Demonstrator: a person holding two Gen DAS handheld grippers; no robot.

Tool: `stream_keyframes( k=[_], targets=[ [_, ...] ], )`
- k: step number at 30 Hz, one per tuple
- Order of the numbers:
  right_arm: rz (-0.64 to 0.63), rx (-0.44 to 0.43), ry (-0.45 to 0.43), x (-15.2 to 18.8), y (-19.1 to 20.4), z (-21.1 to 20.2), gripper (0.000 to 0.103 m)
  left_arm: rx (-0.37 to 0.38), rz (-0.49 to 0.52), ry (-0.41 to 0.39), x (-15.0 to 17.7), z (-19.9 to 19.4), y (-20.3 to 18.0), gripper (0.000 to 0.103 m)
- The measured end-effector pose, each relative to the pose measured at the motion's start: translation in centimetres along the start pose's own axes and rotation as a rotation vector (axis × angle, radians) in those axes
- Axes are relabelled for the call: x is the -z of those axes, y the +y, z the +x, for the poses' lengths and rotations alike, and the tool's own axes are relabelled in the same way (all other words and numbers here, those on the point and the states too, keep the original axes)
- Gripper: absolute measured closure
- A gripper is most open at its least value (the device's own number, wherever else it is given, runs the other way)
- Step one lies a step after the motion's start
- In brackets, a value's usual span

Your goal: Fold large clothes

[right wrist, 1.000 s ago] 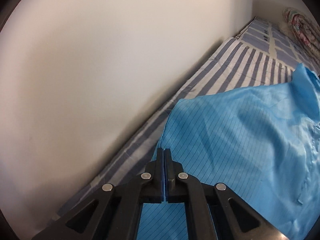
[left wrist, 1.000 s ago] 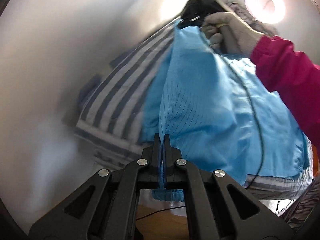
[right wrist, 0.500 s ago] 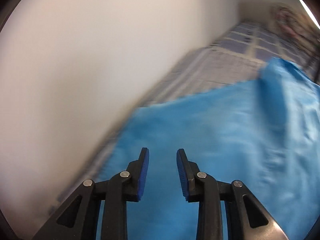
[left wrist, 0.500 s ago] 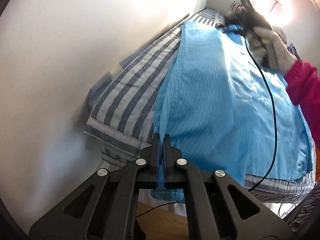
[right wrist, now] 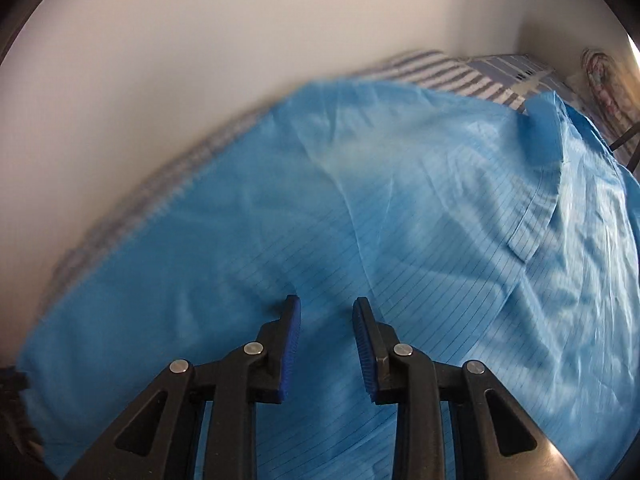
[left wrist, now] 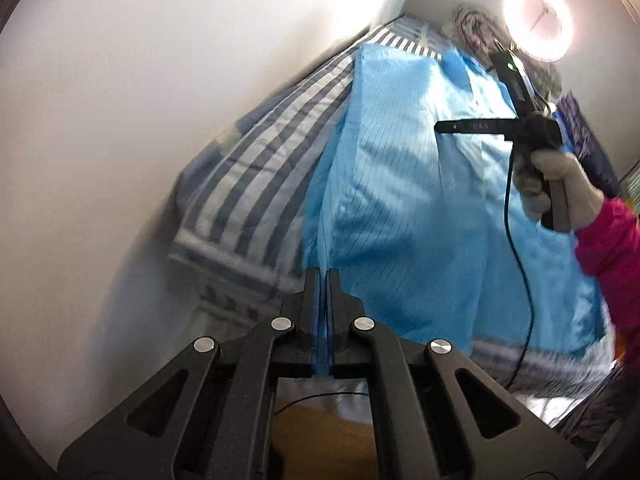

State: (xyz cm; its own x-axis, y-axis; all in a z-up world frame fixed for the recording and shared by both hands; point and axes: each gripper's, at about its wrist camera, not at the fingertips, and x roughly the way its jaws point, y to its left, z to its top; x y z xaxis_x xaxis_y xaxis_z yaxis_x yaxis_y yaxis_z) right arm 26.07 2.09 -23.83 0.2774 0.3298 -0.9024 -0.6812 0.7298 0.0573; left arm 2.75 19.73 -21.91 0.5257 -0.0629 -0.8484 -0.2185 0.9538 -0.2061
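Note:
A large light-blue pinstriped garment [left wrist: 420, 208] lies spread on a bed with a grey-and-white striped sheet [left wrist: 256, 184]. My left gripper [left wrist: 324, 280] is shut on the garment's near edge at the foot of the bed. My right gripper [right wrist: 326, 320] is open and empty, hovering just over the blue cloth [right wrist: 400, 208]. It also shows in the left wrist view [left wrist: 440, 127], held by a gloved hand above the garment's upper part. The collar [right wrist: 544, 128] lies at the far right.
A white wall [left wrist: 140, 100] runs along the bed's left side. A ring lamp [left wrist: 538, 24] glows at the head end beside a rolled patterned blanket [left wrist: 472, 24]. A black cable [left wrist: 520, 264] hangs from the right gripper across the garment. Wooden floor [left wrist: 320, 420] shows below.
My right gripper let go of the garment's far edge, opened, and moved back over the cloth towards the middle. My left gripper stays shut on the near edge.

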Motion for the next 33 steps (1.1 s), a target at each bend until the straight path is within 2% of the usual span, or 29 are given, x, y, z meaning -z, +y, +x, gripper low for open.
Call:
stream_keyframes(
  k=[5,8,10,11,13,14,15,19,23,25,30,33],
  targets=[
    [0.022,0.001,-0.016,0.4,1.0,-1.5,0.074,-0.015,0.02,0.006,-0.1,-0.6,0.3,0.103],
    [0.017,-0.103,-0.044,1.1,2.4,-3.8,0.074,0.011,0.032,0.008,-1.2,0.3,0.0,0.103],
    [-0.013,-0.184,-0.046,1.9,4.4,-5.2,0.074,0.064,-0.005,0.034,-2.1,1.3,0.4,0.102],
    [-0.041,-0.231,-0.041,2.5,5.9,-5.9,0.074,0.096,-0.029,0.047,-2.5,1.9,0.7,0.098],
    [-0.084,-0.271,-0.035,3.4,8.0,-6.5,0.074,0.133,-0.069,0.061,-3.3,2.9,1.1,0.079],
    [-0.113,-0.285,-0.026,3.9,9.2,-6.4,0.074,0.137,-0.082,0.057,-3.6,3.1,1.2,0.065],
    [-0.127,-0.288,-0.017,4.4,9.9,-6.1,0.074,0.136,-0.088,0.053,-3.9,3.4,1.2,0.061],
    [-0.135,-0.262,0.033,5.3,10.4,-2.9,0.074,0.081,-0.051,0.065,-4.7,4.6,0.3,0.061],
    [-0.12,-0.286,0.012,5.9,10.3,-2.9,0.074,0.054,-0.034,0.091,-4.8,6.0,-0.1,0.061],
    [-0.094,-0.341,-0.001,6.2,9.8,-4.1,0.074,0.062,-0.058,0.102,-4.8,6.5,0.3,0.061],
    [-0.1,-0.34,0.0,7.0,9.2,-4.8,0.073,0.113,-0.174,0.128,-4.9,7.5,2.1,0.061],
    [-0.102,-0.331,0.017,6.5,8.7,-3.7,0.073,0.114,-0.193,0.123,-5.2,7.8,2.2,0.061]
  ],
)
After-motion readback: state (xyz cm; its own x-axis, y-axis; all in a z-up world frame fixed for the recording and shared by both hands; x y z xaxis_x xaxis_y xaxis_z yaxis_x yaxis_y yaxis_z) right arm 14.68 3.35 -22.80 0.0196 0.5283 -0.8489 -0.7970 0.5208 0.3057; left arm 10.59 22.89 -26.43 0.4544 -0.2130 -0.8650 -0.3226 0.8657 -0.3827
